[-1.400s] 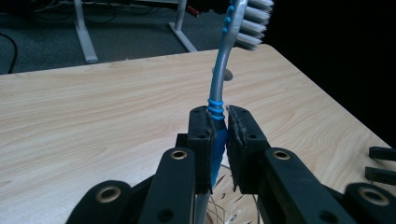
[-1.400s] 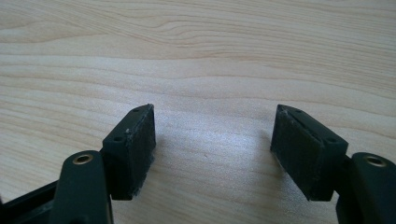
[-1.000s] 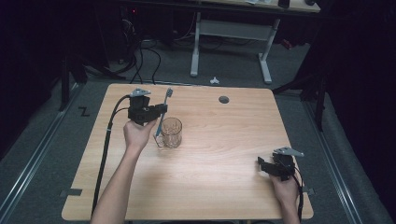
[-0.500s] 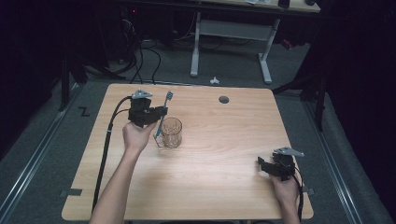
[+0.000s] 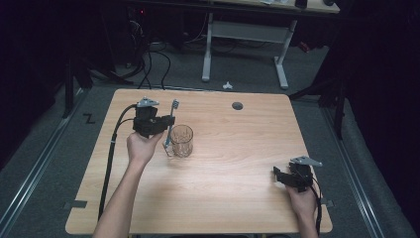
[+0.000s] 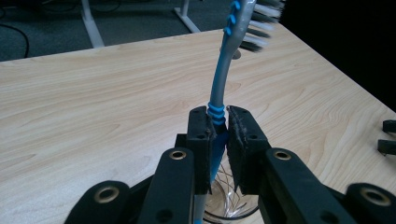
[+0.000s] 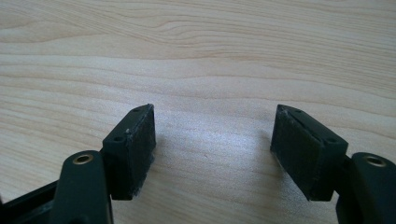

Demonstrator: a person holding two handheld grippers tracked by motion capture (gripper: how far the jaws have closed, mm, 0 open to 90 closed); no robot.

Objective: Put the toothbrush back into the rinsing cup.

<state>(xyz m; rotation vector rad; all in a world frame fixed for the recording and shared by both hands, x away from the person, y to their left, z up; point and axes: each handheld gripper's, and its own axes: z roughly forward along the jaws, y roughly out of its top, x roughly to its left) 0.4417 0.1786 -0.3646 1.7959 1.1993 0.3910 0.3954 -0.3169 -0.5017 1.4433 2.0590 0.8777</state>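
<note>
A grey and blue toothbrush [image 5: 171, 121] stands nearly upright, bristle head on top, with my left gripper [image 5: 168, 120] shut on its handle. In the left gripper view the pads [image 6: 243, 140] clamp the toothbrush [image 6: 218, 88] at its blue ribbed part. A clear glass [image 5: 182, 141] stands on the wooden table [image 5: 233, 163] just right of the gripper, and this glass [image 6: 229, 207] shows below the jaws. The handle's lower end is at the glass's left rim; I cannot tell whether it is inside. My right gripper [image 5: 276, 177] rests open low over the table's near right corner, with bare wood between its pads [image 7: 135, 144].
A round dark hole [image 5: 237, 105] sits near the table's far edge. The left gripper's black cable [image 5: 110, 153] trails down the table's left side. Beyond the far edge stand white desk legs [image 5: 206, 54] and floor cables. The right gripper's jaw tips [image 6: 388, 135] show far off.
</note>
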